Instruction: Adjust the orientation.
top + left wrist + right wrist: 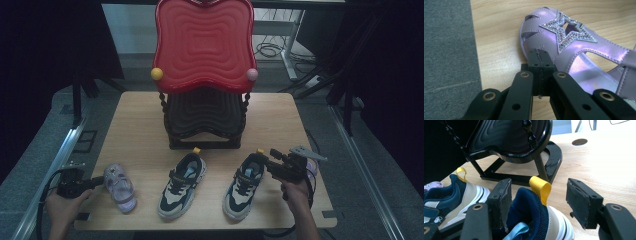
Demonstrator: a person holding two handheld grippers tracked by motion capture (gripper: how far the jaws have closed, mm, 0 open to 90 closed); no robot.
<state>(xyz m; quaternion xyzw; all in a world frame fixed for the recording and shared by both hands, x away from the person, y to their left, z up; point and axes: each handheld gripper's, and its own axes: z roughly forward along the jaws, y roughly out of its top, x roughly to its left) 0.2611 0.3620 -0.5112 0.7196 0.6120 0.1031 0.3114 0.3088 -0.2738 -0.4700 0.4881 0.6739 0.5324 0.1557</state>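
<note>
A lilac sandal [120, 187] with a glittery star [567, 32] lies near the table's front left corner. My left gripper [102, 181] comes in from the left, and its shut jaws [541, 56] rest against the sandal's toe edge with nothing visibly pinched. Two navy and white sneakers stand side by side at the front: the left sneaker [182, 185] and the right sneaker [244, 186]. My right gripper [267, 162] is open at the right sneaker's heel [531, 212]. Its pads straddle the yellow pull loop [541, 187], the right pad well clear.
A two-tier rack stands mid-table, with a red wavy top shelf [204, 45] and a black lower shelf [202, 115] [511, 137]. Bare wooden table [140, 120] lies on both sides of it. Something lilac [312, 167] shows partly behind the right gripper. Grey floor [449, 50] borders the table's left edge.
</note>
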